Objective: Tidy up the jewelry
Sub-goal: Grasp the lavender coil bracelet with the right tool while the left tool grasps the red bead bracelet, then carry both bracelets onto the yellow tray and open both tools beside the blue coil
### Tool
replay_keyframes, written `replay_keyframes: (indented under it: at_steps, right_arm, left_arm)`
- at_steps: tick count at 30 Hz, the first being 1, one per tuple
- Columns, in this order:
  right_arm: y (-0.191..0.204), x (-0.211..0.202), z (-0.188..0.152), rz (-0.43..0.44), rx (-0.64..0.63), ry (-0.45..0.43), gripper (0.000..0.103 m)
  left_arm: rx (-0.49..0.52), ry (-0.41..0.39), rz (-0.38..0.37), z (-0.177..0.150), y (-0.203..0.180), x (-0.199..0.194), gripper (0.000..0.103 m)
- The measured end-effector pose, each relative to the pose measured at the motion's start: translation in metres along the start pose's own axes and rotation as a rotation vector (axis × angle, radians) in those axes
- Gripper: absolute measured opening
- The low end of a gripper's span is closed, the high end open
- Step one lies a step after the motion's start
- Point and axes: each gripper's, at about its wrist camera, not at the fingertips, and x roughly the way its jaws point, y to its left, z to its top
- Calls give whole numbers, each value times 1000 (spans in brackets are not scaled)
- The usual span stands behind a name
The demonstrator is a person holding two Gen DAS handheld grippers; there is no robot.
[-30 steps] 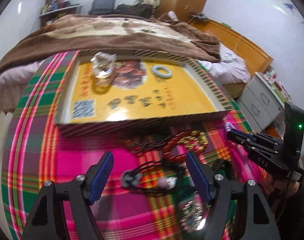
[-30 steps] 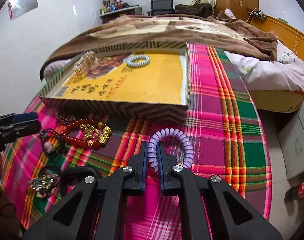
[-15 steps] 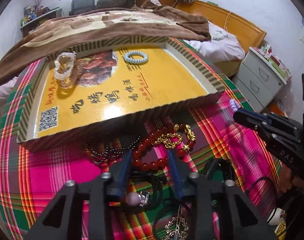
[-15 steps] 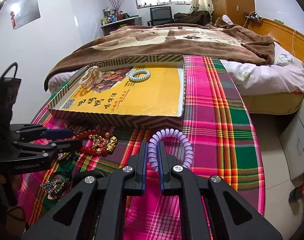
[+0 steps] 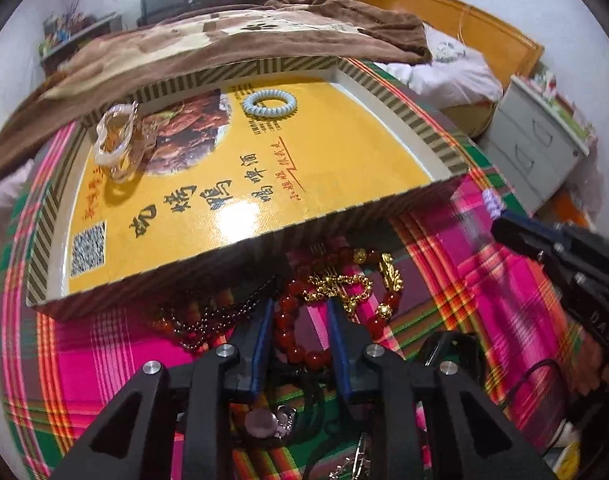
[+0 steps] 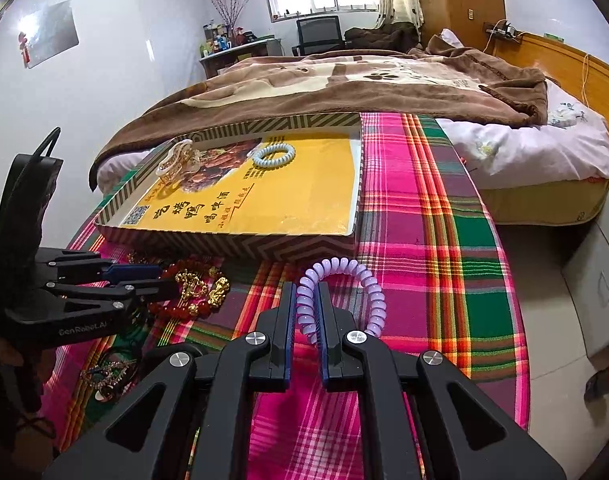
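Spread across plaid cloth [image 5: 104, 344], a red bead bracelet [image 5: 304, 344] was straddled by the left gripper [image 5: 298, 320], its jaws just closed in around the near arc. The tray [image 5: 240, 248] lay directly beyond, while a lilac coil band [image 6: 344, 280] was pinched by the right gripper [image 6: 305, 308].

Your left gripper [image 5: 298, 314] covers part of the red bead bracelet [image 5: 304, 354], so you cannot tell if the pads press it. The dark tangle of cords [image 5: 444, 350] beside is partly hidden. The right gripper [image 5: 504, 220] is blurred at its tip.
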Motion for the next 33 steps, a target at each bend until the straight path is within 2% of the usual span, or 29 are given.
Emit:
replay_keyframes:
  at_steps: [2,3,4,7,10,14,24,33]
  right_arm:
    - [-1,-1,0,2,3,-3,9]
    - [-1,-1,0,1,4,-4,9]
    - [-1,-2,1,1,5,-5,9]
    - [-2,-3,0,1,6,-7,9]
    - [-3,-4,0,-3,8,-8,9]
    - [-4,-9,1,-9,11,-15,9]
    - [0,-28,7,-18,1,-52,9]
    - [5,-52,19,-31,-10,-100,9]
  left_arm:
    - [21,-2,25,-1,-4,0,25]
    - [16,-5,36,-1,-4,0,13]
    - [4,-7,44,-1,-1,0,10]
    - [-46,-7,5,-1,7,-2,10]
    - [-46,-19,21,-2,8,-5,9]
    - [-73,-83,-17,0,12,-23,9]
    - [-62,-211,-153,11,1,-68,9]
    - [-48,-265,-189,19,-10,-98,9]
